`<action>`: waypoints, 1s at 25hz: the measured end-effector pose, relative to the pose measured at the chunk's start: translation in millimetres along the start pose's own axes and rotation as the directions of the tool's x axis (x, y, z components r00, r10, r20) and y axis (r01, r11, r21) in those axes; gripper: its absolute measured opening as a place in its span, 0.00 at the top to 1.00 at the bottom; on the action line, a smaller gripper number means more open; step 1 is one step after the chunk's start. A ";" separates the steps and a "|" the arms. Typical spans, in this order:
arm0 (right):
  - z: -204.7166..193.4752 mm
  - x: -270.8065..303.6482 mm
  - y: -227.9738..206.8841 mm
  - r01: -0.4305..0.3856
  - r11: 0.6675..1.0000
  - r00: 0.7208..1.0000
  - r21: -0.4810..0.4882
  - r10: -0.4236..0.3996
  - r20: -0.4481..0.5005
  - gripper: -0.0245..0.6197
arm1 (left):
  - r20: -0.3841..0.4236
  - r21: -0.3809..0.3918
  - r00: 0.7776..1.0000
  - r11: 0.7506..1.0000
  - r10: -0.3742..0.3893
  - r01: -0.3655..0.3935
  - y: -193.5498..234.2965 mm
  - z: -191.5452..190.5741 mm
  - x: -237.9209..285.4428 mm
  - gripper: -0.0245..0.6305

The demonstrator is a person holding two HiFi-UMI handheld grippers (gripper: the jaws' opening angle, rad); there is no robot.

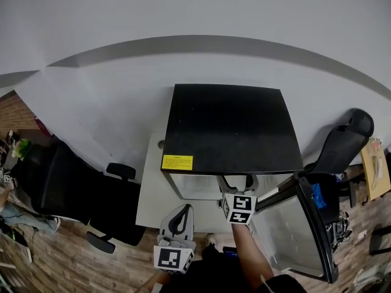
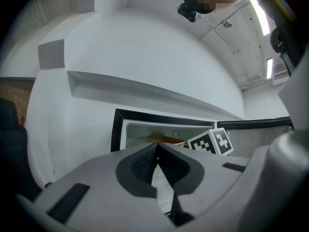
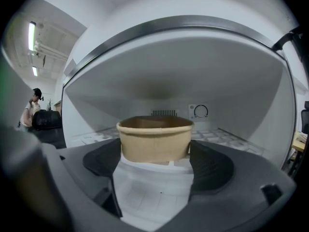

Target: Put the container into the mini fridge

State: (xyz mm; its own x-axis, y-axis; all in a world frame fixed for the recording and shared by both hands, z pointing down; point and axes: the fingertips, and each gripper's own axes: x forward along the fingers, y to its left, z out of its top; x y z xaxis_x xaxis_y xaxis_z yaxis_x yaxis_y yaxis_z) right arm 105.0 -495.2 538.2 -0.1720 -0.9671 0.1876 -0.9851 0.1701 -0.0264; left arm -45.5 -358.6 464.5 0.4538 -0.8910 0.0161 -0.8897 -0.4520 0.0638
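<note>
Hanging nearest the person, at seven o'clock of the fridge opening, the left gripper has its jaws pressed together on nothing; just beyond it, the right gripper reaches into the mini fridge, its pads clamped against both sides of the container, a tan paper bowl, upright and open-topped; the container is inside the compartment, low over the white gridded floor, though whether it touches that floor cannot be told; on the back wall, at one o'clock of the bowl, sits a round dial; the fridge door stands swung open at four o'clock; a black office chair stands at nine o'clock of the fridge, a second chair at three o'clock.
</note>
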 end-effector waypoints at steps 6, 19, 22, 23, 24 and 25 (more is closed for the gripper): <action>1.4 0.0 0.6 -0.011 1.000 1.000 0.006 0.011 0.010 0.29 | -0.001 0.001 1.000 1.000 0.008 -0.008 1.2 -0.3 -3.4 0.95; -1.0 -6.7 3.9 -0.032 0.999 0.999 -0.010 0.032 0.005 0.27 | 0.010 0.003 1.000 1.000 0.029 -0.029 3.6 0.4 -19.7 0.95; -2.0 -11.0 4.5 -0.028 0.999 1.000 -0.015 0.028 0.002 0.27 | 0.010 0.005 0.999 0.999 0.034 -0.034 4.2 3.5 -24.5 0.95; -2.7 -13.5 4.9 -0.026 0.999 1.000 -0.020 0.026 -0.001 0.27 | 0.011 0.004 0.999 0.999 0.034 -0.034 3.8 3.6 -26.7 0.95; -3.5 -16.6 5.6 -0.025 0.999 1.000 -0.024 0.025 -0.004 0.27 | 0.010 0.002 0.999 0.999 0.032 -0.032 3.3 3.3 -29.4 0.95; -4.5 -20.4 6.9 -0.026 0.999 1.000 -0.028 0.026 -0.006 0.27 | 0.009 0.000 0.999 1.000 0.030 -0.030 2.6 3.0 -32.5 0.95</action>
State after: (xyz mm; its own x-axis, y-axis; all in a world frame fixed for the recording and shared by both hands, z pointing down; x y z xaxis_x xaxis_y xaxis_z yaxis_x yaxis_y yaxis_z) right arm 101.8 -473.4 538.6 -0.1971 -0.9612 0.1929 -0.9797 0.2002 -0.0033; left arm -62.7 -331.0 461.1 0.4260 -0.9047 0.0088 -0.9032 -0.4246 0.0630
